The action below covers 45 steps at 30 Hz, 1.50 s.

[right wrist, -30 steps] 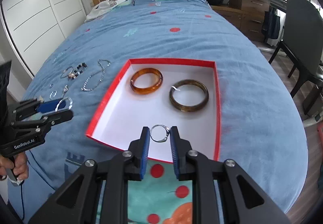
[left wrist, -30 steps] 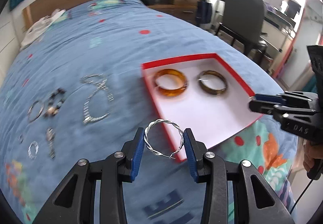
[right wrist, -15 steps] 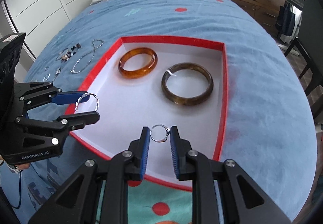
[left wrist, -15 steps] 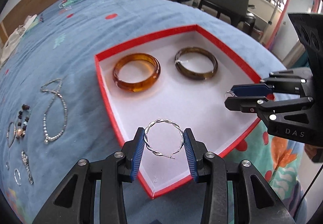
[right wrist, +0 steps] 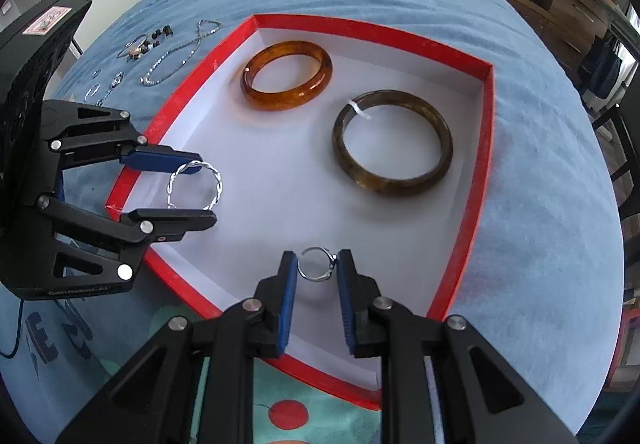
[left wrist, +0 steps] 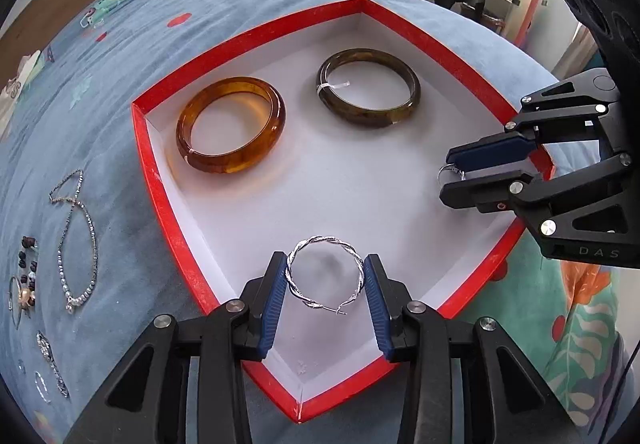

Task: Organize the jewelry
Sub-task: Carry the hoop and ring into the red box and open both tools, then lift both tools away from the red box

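The left hand-held gripper sits at the bottom centre of its own view, its blue pads closed against the sides of a twisted silver hoop earring, held over the near corner of the shallow red-rimmed white cardboard tray. In the right wrist view that same gripper appears at middle left, the hoop between its jaws above the tray's left rim. The right hand-held gripper, at the bottom centre of its view, clamps a small silver finger ring above the tray's near white floor. Inside the tray, toward the upper half of both frames, lie a translucent amber bangle and, apart to its right, a dark olive-brown bangle with a small white tag. On the blue bedspread at the left edge of the left view lie a silver bead chain and smaller pieces.
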{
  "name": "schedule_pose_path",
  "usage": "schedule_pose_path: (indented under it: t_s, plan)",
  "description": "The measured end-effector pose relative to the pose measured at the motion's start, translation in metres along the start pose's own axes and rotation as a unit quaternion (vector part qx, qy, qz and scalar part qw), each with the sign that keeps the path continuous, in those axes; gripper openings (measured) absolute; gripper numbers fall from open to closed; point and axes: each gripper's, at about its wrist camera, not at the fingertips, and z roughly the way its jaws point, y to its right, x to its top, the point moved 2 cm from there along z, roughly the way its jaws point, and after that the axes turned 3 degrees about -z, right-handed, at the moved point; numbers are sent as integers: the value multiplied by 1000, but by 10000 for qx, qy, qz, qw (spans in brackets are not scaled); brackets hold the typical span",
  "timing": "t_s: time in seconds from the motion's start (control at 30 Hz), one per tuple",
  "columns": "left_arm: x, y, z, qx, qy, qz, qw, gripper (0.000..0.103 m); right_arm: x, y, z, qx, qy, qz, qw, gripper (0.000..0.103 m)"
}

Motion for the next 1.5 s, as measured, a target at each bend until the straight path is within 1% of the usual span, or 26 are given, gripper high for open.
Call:
schedule_pose_path:
  t_s: [0.33,0.67,1.0,1.1,1.17,1.23,1.27,1.33,1.47,1.5]
  plan:
    - [-2,-2,0,1,10,-32,10000,39,3,0,1,62,-75,-120,9999,21]
    - [-1,-2,-1,27,3,-66,10000,39,3,0,0,82,-107,-100,9999,21]
    - [0,-4,-2,106,-17,-74,9999,42,1,3,-6,20,-100,-17,9999,21]
    - [0,-5,-5,106,-4,-96,9999,46,0,5,-8,17,-85,47,10000,21]
    - [1,-5,-7,173,0,-107,9998,53,-1,6,-10,21,-77,85,9999,21]
    - [1,-7,-9,81,10,-149,9999,59,-1,6,-11,21,-68,121,9999,21]
    - [0,-5,-10,78,6,-120,9999,60,-2,7,-12,36,-59,139,9999,21]
    - [0,-1,-12,198,30,-21,9998,61,-2,7,-14,69,-41,186,9998,21]
    - [2,-2,-18,150,65,-115,9998,62,-6,7,-18,54,-27,256,9997,21]
    - [2,-2,-21,159,92,-106,9998,64,-6,7,-19,59,-8,279,9996,21]
